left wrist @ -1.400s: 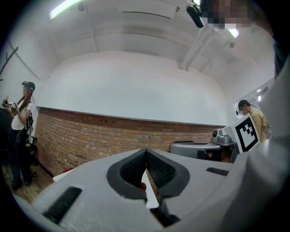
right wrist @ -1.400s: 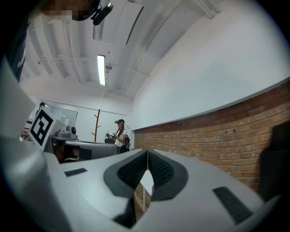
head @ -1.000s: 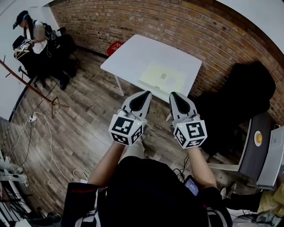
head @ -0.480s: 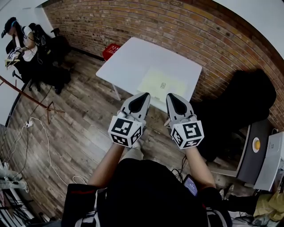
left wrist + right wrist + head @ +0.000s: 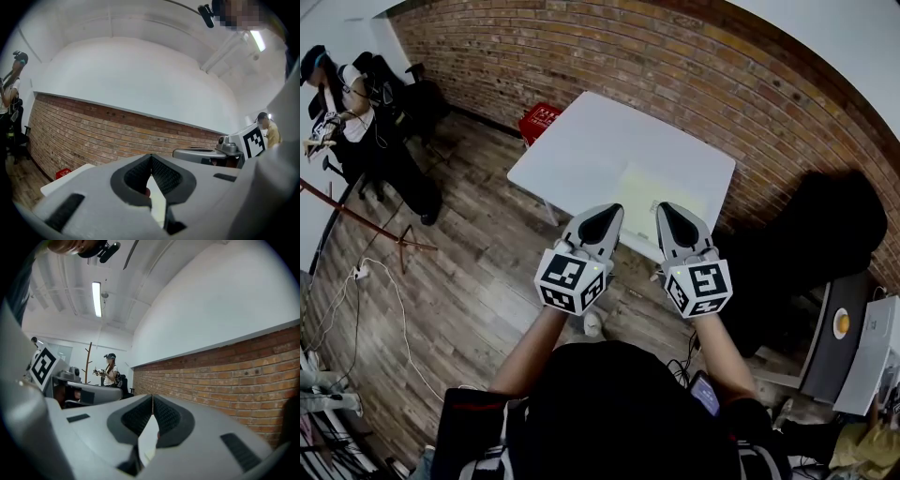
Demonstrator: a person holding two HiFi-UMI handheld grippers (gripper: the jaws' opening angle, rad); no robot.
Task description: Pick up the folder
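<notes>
The left gripper and the right gripper are side by side, pointing level toward the table. The jaws of each gripper are pressed together with nothing between them. Beyond the tips, the pale yellow folder lies flat on the white table, near its front edge. Farther back, a red crate stands on the floor beside the brick wall.

Brick wall, wood-plank floor, white table, possibly red crate
</notes>
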